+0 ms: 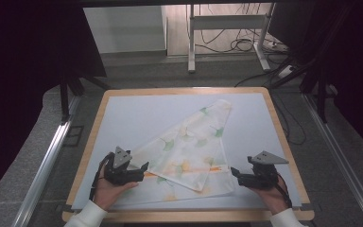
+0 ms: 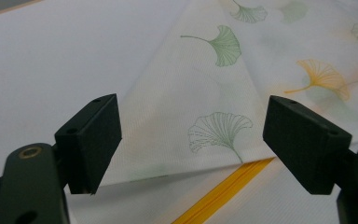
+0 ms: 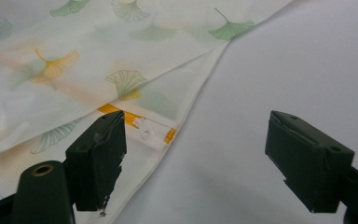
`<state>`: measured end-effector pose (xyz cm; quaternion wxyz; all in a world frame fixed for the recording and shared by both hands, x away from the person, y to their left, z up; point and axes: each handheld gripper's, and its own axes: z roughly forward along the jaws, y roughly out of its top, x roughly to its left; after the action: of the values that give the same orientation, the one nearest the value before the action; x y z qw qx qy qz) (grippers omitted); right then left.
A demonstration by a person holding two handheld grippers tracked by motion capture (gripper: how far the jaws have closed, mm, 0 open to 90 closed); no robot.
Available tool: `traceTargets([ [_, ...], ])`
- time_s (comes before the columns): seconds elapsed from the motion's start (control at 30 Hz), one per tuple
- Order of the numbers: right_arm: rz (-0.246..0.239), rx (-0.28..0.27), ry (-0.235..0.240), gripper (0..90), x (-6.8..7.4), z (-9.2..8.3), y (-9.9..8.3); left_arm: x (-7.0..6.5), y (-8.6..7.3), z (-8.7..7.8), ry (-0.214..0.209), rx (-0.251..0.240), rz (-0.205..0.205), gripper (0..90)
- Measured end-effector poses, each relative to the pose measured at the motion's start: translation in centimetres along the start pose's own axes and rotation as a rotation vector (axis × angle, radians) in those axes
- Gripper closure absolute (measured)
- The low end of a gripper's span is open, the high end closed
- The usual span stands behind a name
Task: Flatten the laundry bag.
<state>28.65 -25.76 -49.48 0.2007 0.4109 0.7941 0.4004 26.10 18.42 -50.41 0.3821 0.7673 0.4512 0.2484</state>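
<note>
Ginkgo-print cloth [image 1: 189, 151] lies partly folded on the pale surface [image 1: 137, 113], one corner drawn out toward the far right, its orange-striped hem along the near edge. Left tool [image 1: 142, 169], jaws apart and holding nothing, sits at the cloth's near left edge, fabric directly ahead between the jaws. Right tool [image 1: 235, 173], jaws also apart and empty, rests just off the near right corner. Long axis runs near-left to far-right. Left hand looks nearer; likely first grab.
</note>
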Motion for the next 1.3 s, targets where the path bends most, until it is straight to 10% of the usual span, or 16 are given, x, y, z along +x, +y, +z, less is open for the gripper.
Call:
traceTargets([
  [0.5,-0.035,0.018,-0.009,25.0,0.4,0.2,0.6,0.5,-0.4,-1.1,-0.133,-0.067,0.046,22.7],
  [0.93,-0.004,0.026,0.059,31.9,0.5,0.2,0.8,0.1,0.1,-0.9,-0.16,-0.069,0.004,21.3],
  [1.3,-0.032,0.046,0.099,41.9,1.0,1.4,1.4,-1.5,3.0,-0.6,-0.16,-0.079,0.077,22.4],
])
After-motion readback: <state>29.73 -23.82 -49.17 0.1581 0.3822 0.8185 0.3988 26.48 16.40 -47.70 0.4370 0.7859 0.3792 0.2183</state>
